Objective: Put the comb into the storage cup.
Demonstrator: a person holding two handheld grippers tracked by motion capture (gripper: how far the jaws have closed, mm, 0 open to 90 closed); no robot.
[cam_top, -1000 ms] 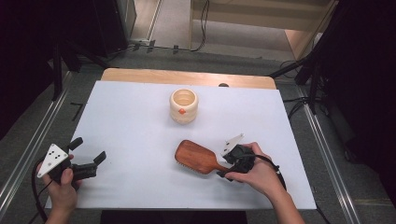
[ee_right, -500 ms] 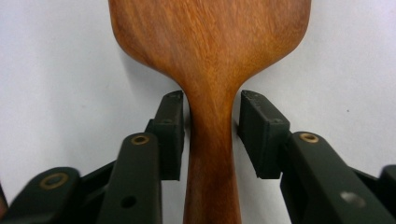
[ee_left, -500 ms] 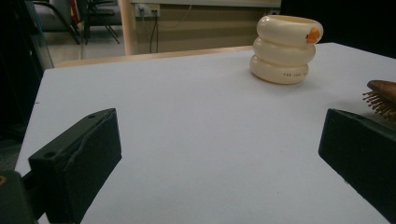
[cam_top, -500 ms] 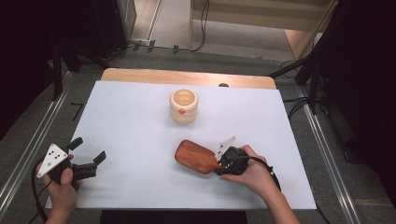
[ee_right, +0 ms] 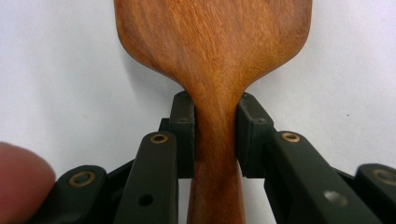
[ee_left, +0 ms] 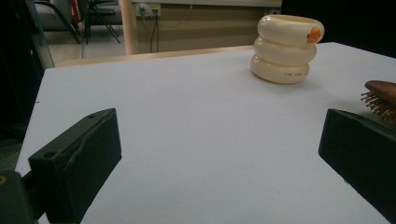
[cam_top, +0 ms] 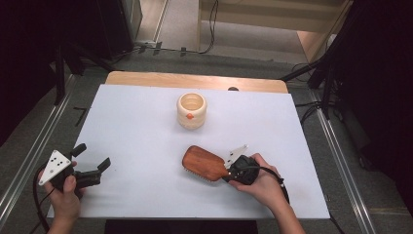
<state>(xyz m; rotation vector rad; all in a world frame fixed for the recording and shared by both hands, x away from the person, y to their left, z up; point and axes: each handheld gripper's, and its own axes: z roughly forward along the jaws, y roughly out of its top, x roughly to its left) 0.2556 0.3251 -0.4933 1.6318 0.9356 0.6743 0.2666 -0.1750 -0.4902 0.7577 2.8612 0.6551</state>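
Observation:
A wooden hairbrush (cam_top: 204, 163) lies bristles down on the white table top (cam_top: 146, 126), right of the middle near the front. My right gripper (cam_top: 228, 173) comes at it from the right. In the right gripper view its jaws have just been closing, and both pads (ee_right: 184, 135) now press on the narrow neck of the brush handle (ee_right: 217, 140); the right gripper (ee_right: 217, 135) is shut on it. My left gripper (cam_top: 92, 156) is held at the front left corner, open, with nothing between its jaws (ee_left: 219, 154).
A cream ribbed cup (cam_top: 191, 110) with an orange dot stands upright behind the brush, towards the back middle; it is also in the left gripper view (ee_left: 286, 49). A wooden strip (cam_top: 195, 80) runs along the table's far edge. Metal rails flank the table.
The right gripper's jaws have closed on the brush handle, and the hand has shifted slightly. The left gripper has stayed where it was, still open.

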